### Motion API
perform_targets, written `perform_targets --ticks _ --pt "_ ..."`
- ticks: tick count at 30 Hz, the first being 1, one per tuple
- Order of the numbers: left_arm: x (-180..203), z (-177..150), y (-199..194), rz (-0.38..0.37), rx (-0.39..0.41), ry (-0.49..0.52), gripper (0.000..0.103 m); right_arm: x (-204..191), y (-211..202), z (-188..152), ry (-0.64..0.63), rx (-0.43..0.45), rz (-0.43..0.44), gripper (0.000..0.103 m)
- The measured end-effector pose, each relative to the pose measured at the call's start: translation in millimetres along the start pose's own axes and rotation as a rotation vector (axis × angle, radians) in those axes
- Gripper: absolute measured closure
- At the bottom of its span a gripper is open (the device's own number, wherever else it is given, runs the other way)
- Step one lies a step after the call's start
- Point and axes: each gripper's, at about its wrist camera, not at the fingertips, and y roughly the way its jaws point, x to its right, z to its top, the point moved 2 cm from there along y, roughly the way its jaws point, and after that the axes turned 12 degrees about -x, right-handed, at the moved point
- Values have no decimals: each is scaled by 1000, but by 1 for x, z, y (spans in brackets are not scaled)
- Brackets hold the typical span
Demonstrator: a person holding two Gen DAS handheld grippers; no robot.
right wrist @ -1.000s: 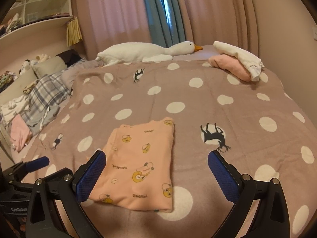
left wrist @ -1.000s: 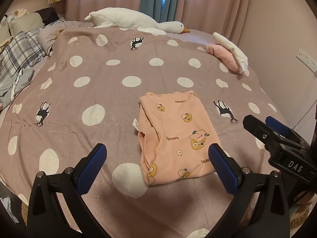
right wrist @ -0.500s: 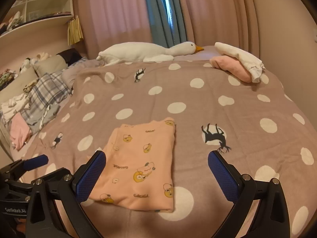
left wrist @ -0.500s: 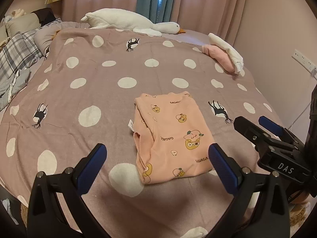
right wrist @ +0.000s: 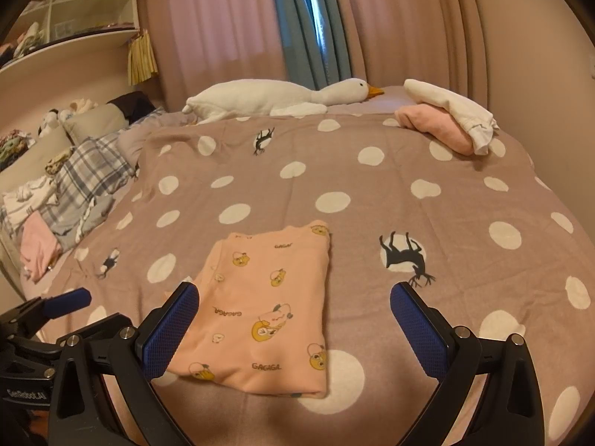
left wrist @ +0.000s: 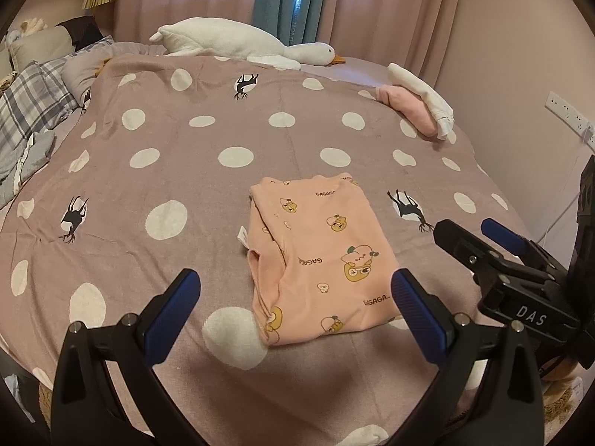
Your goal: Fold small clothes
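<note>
A small peach garment with cartoon prints (left wrist: 316, 252) (right wrist: 267, 308) lies folded flat on the mauve polka-dot bedspread (left wrist: 186, 193) (right wrist: 427, 223), near the bed's front edge. My left gripper (left wrist: 293, 312) hovers open just in front of it, holding nothing. Open as well, my right gripper (right wrist: 293, 327) hangs over the garment's near right part with nothing between its blue pads. The right gripper also shows at the right edge of the left wrist view (left wrist: 483, 238), and the left gripper's tip at the lower left of the right wrist view (right wrist: 63, 303).
A pink and a white folded cloth (left wrist: 416, 107) (right wrist: 450, 122) sit stacked at the far right. A white goose plush (left wrist: 245, 42) (right wrist: 282, 96) lies along the far edge. A heap of plaid and grey laundry (left wrist: 22, 119) (right wrist: 67, 189) fills the left side. The wall stands close on the right.
The left wrist view has swung slightly, so the garment sits a little further left and up in it. The right wrist view is almost unchanged. Both grippers stay open.
</note>
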Motion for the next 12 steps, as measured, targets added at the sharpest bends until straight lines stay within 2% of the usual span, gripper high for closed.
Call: perform_targets --ticks 12 --pt "1 -1 -1 -6 4 13 0 0 -1 0 -1 1 -1 1"
